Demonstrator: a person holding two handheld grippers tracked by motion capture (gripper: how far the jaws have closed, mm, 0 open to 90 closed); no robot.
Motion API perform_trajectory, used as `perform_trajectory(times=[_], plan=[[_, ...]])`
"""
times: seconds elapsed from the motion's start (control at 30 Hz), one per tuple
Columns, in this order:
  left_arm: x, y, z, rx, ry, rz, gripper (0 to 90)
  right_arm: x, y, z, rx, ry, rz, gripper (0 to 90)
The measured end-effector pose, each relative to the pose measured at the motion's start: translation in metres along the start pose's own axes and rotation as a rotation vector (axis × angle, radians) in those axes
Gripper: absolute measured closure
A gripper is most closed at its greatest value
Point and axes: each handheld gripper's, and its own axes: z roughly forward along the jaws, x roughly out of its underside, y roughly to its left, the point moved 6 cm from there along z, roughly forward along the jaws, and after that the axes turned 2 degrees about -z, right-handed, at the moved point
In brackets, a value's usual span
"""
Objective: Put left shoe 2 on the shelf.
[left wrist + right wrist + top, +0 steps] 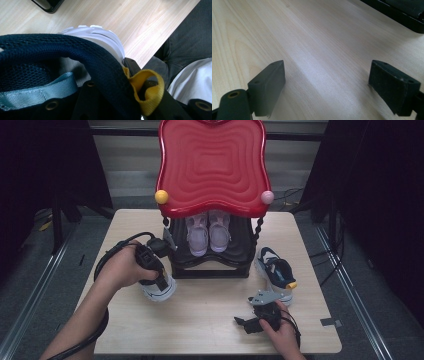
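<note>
A navy and white sneaker (163,290) stands on the wooden table (210,315) left of the rack. My left gripper (156,276) comes down onto its heel end. In the left gripper view the left gripper (120,100) is shut on the sneaker's navy mesh collar (75,47), with the yellow heel loop (150,87) beside one jaw and the white sole (100,35) beyond. The matching sneaker (276,270) lies at the right of the table. Just in front of it, my right gripper (241,322) rests low over bare wood; its jaws stand wide open around nothing (327,85).
A shoe rack with a red wavy tray top (212,165) and a black lower shelf (240,251) stands at the table's back middle, with a pair of pale pink shoes (207,232) on the shelf. The rack's black base (402,17) lies ahead of the right gripper.
</note>
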Motion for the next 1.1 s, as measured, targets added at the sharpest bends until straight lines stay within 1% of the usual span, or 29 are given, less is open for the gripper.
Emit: perform_trajectory(times=[0.23, 0.3, 0.37, 0.4, 0.47, 0.63, 0.73, 0.8, 0.83, 0.97, 1.03, 1.1], plan=[[-0.003, -0.007, -0.013, 0.006, 0.013, 0.029, 75.8, 0.000, 0.000, 0.000, 0.000, 0.000, 0.000, 13.3], [-0.004, -0.009, -0.018, 0.009, 0.015, 0.044, 75.8, 0.000, 0.000, 0.000, 0.000, 0.000, 0.000, 13.3], [-0.005, -0.011, -0.023, 0.012, 0.013, 0.046, 75.8, 0.000, 0.000, 0.000, 0.000, 0.000, 0.000, 13.3], [-0.005, -0.012, -0.025, 0.014, 0.015, 0.055, 75.8, 0.000, 0.000, 0.000, 0.000, 0.000, 0.000, 13.3], [-0.006, -0.013, -0.030, 0.017, 0.009, 0.053, 75.8, 0.000, 0.000, 0.000, 0.000, 0.000, 0.000, 13.3], [-0.007, -0.016, -0.043, 0.021, 0.010, 0.074, 75.8, 0.000, 0.000, 0.000, 0.000, 0.002, -0.001, 13.3], [-0.007, -0.018, -0.051, 0.009, 0.015, 0.088, 75.8, 0.000, 0.000, 0.000, 0.000, 0.002, 0.000, 13.3], [-0.008, -0.020, -0.057, 0.004, 0.010, 0.081, 75.8, 0.000, 0.000, 0.000, 0.000, 0.002, -0.001, 13.3], [-0.007, -0.019, -0.062, 0.001, 0.017, 0.090, 75.8, 0.000, 0.000, 0.000, 0.000, 0.002, 0.000, 13.3], [-0.008, -0.023, -0.074, -0.005, 0.016, 0.097, 75.8, 0.000, 0.000, 0.000, -0.001, 0.002, -0.001, 13.3], [-0.009, -0.024, -0.080, -0.007, 0.012, 0.104, 75.8, 0.000, 0.000, 0.000, 0.000, 0.001, -0.001, 13.3], [-0.009, -0.026, -0.087, -0.004, -0.002, 0.110, 75.8, 0.000, 0.000, 0.000, 0.000, 0.002, -0.001, 13.3]])
